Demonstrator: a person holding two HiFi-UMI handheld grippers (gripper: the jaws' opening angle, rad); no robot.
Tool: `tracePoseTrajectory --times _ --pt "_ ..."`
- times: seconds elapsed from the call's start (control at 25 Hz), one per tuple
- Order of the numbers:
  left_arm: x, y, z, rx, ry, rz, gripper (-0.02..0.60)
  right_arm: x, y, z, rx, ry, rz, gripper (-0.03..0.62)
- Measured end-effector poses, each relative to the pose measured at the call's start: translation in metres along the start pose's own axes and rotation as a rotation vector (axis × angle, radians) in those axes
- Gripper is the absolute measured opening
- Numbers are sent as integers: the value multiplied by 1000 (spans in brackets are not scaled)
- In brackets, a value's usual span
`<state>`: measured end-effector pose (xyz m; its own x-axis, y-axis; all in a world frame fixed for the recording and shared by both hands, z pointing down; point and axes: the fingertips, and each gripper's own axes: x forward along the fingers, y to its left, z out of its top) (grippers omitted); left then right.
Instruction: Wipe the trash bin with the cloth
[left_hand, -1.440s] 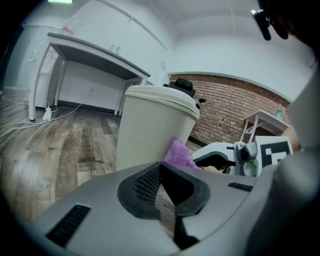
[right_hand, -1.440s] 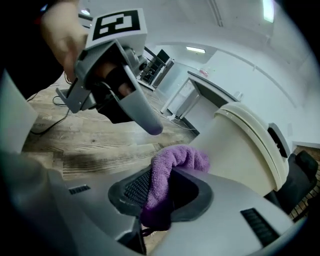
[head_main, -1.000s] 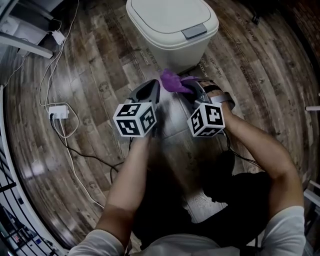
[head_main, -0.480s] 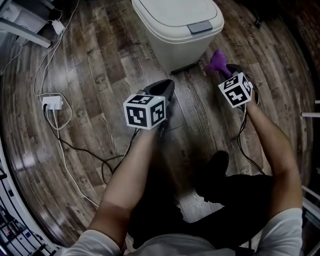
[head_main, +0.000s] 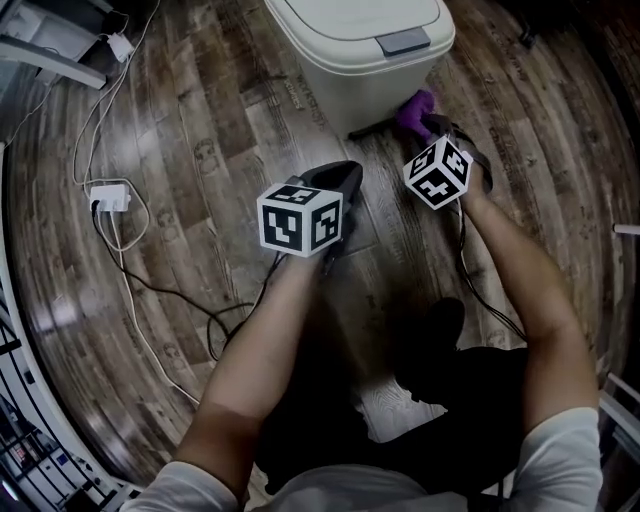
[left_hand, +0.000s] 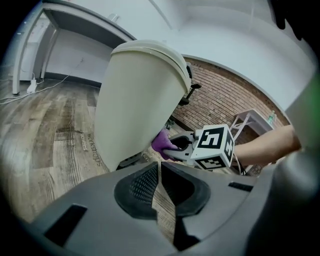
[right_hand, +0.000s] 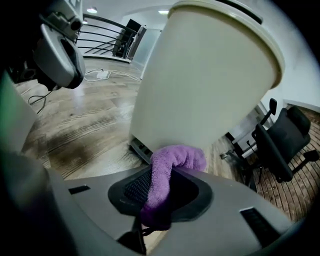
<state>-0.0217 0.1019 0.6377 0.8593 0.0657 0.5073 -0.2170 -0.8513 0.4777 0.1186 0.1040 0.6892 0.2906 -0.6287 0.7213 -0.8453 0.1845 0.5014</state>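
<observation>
- Two grippers mid-frame: right gripper (head_main: 436, 128) jaws clamp the purple cloth (head_main: 414, 108), touching the trash bin (head_main: 345, 70) low on its wall, top centre.
- Left gripper (head_main: 338, 180) jaws closed, empty, above the floor (head_main: 200, 150).

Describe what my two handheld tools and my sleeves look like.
The left tool and right tool have grey moulded bodies with black textured pads lining the jaws. Each carries a white cube printed with black square markers. A thin black cable trails back from the right tool beside the forearm. The person wears short, light-coloured sleeves.
</observation>
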Motion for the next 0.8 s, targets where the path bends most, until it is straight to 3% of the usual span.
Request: tracePoseTrajectory --times 0.4,0.56,0.8 --pt "-10 18 -8 -20 22 42 3 4 64 52 -24 -100 135 97" --pt "-17 30 -9 -30 23 65 3 7 91 68 -91 -126 187 97" --pt "-31 44 -3 -68 -7 97 3 -7 129 117 -131 -282 311 97"
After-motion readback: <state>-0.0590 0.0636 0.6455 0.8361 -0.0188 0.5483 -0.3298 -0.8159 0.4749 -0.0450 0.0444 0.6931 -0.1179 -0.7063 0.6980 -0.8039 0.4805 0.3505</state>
